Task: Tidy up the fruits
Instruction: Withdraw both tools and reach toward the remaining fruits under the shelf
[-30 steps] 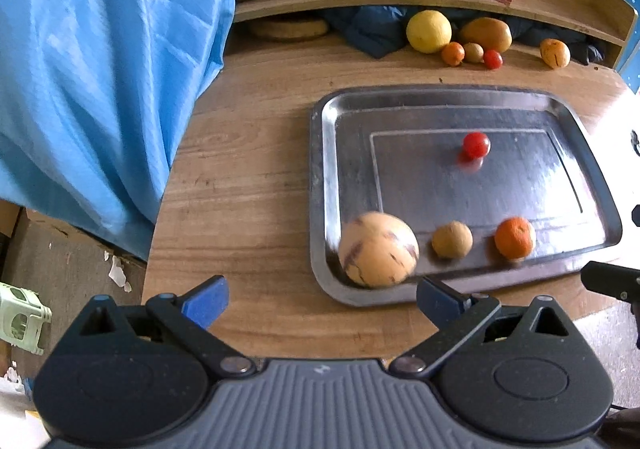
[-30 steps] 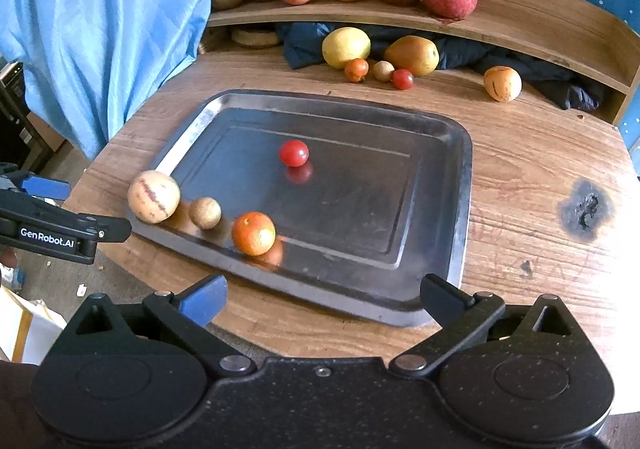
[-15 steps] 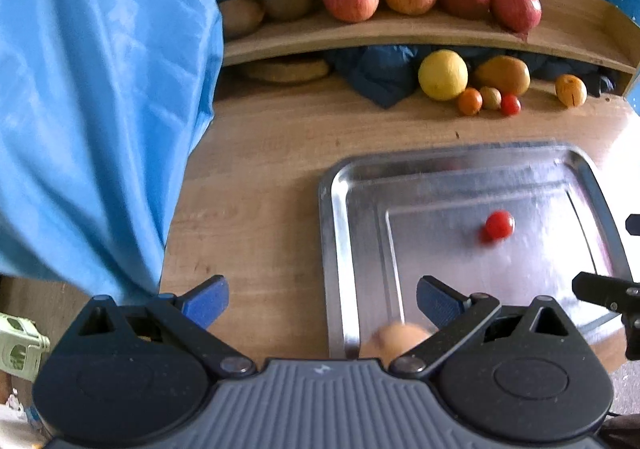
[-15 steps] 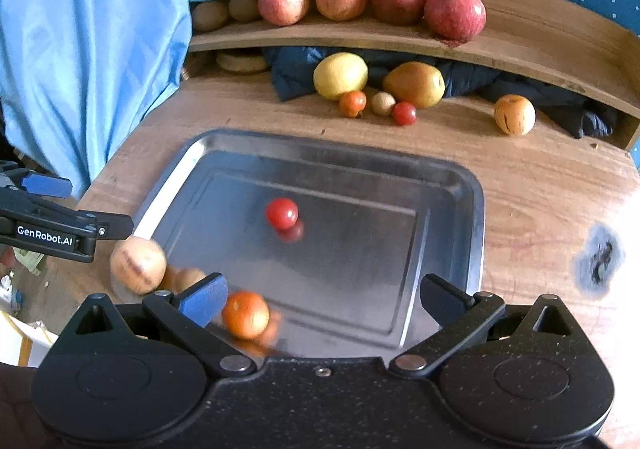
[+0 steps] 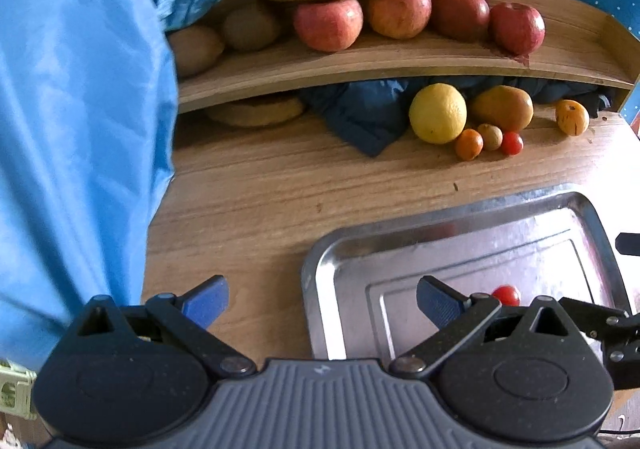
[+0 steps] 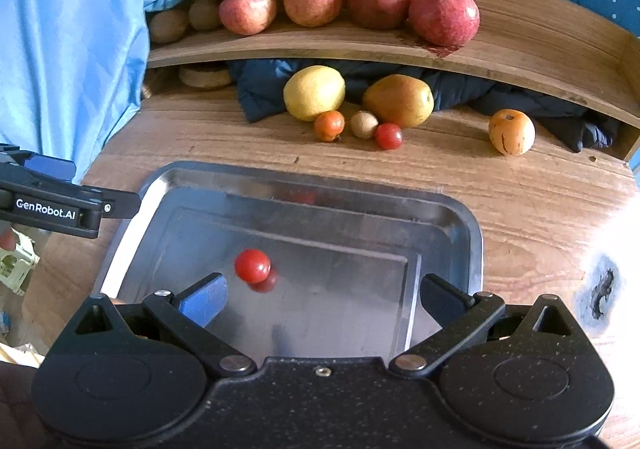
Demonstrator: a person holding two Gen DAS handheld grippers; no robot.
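Right gripper (image 6: 322,299), fingers apart and empty, sits nearer the cherry tomato (image 6: 252,265) on the tray (image 6: 460,217), just ahead-left; left gripper (image 5: 322,301) likewise open.

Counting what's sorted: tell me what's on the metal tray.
One cherry tomato shows on the metal tray. The tray's near end is hidden behind the right hand-held gripper, so more fruit may sit there.

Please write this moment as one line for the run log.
left gripper: open, empty | right gripper: open, empty, above metal tray | cherry tomato on tray | phase: approach
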